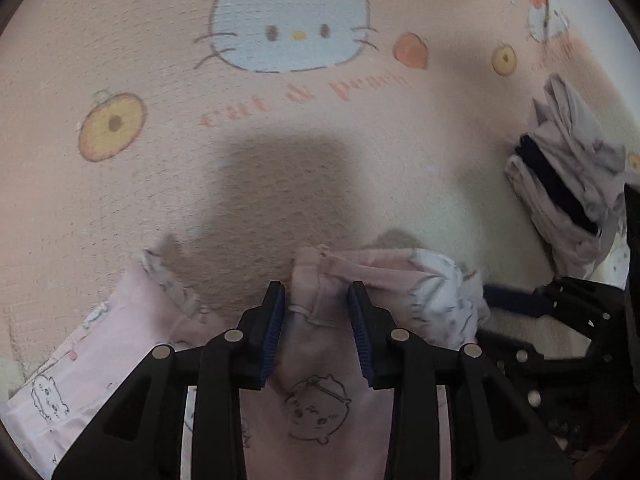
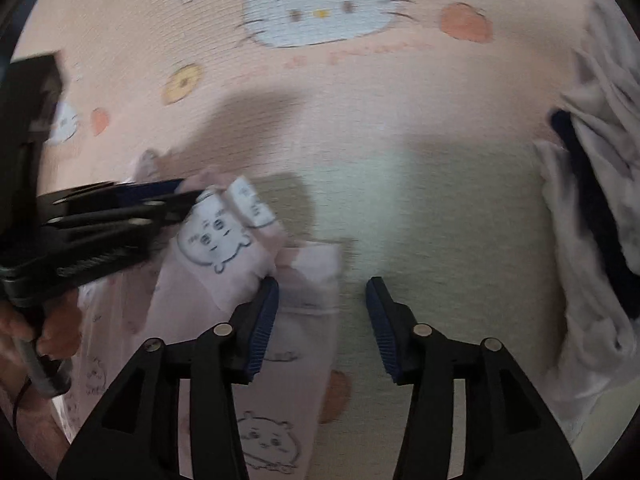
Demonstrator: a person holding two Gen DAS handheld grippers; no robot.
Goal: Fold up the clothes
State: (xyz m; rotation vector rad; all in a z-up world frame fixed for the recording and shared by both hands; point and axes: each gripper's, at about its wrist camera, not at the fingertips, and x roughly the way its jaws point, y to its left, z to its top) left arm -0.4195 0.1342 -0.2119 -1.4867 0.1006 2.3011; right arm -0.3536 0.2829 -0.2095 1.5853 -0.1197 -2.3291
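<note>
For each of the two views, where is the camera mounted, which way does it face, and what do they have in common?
Left wrist: on the left gripper, facing down at the pink garment bunched between its jaws; the right gripper shows at the right edge.
Right wrist: on the right gripper, facing down, jaws open over the cartoon-cat blanket; the left gripper and a hand show at left.
Shared: pink garment, blanket, the pale clothes pile at right.

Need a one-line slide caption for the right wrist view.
Right tongs open over the cartoon-cat blanket, beside the pink printed garment that the left tongs hold.
</note>
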